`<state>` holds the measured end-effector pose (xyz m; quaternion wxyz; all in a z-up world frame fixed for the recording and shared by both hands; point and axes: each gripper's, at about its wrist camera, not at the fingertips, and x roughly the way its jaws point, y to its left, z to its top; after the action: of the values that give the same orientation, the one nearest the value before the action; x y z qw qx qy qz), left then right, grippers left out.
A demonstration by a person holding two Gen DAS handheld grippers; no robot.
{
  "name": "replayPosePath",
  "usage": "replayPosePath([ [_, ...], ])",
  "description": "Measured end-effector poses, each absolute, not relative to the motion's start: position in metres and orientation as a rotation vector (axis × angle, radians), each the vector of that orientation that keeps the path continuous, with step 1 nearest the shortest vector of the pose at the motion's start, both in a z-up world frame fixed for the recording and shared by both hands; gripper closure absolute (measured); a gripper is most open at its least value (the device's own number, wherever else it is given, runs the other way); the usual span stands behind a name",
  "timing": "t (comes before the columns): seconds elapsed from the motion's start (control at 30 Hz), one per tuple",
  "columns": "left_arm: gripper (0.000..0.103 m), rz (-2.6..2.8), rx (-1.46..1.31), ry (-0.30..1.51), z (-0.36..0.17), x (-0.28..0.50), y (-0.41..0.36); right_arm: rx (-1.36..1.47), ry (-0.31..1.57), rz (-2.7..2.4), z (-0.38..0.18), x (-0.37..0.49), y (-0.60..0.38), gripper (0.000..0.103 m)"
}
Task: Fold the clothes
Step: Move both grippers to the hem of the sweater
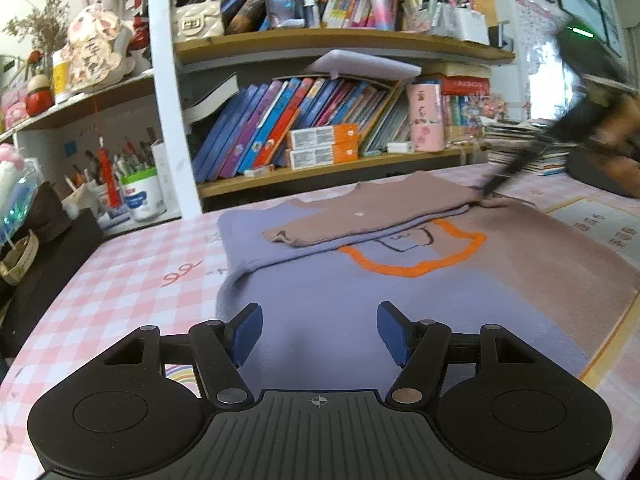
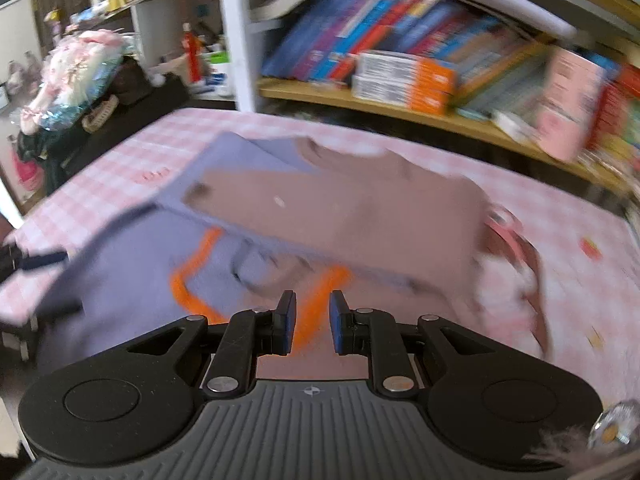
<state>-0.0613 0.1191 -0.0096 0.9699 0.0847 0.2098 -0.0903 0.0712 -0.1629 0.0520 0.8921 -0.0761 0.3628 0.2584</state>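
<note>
Sweater half-folded on the desk

The sweater (image 1: 360,280) lay flat on the desk (image 1: 120,272), sleeves folded over its orange motif (image 1: 416,256). Left claw (image 1: 319,330) hovered wide open, empty, above the hem, likely to lift it; right claw (image 2: 312,322) was part open, empty.

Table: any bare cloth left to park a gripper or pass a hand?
Yes. Bare checked tablecloth lies left of the sweater, out to the black box. Another bare strip runs right of the sweater in the right wrist view. The middle is taken by the sweater and its folded sleeve; the far right corner holds stacked books.
</note>
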Motion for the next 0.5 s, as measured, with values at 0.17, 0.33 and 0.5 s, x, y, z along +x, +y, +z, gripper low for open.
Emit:
replayPosePath([
  [0.17,0.039,-0.136,0.145,0.408,-0.007,-0.065,0.126,-0.080,0.737,0.467,0.044,0.024,-0.222,0.077],
  [0.33,0.044,-0.109,0.054,0.470,0.007,-0.071,0.141,0.003,0.740,0.435,0.034,-0.012,-0.265,0.070],
  [0.5,0.051,-0.076,-0.056,0.551,0.009,-0.080,0.158,0.092,0.760,0.437,0.020,-0.033,-0.287,0.067],
])
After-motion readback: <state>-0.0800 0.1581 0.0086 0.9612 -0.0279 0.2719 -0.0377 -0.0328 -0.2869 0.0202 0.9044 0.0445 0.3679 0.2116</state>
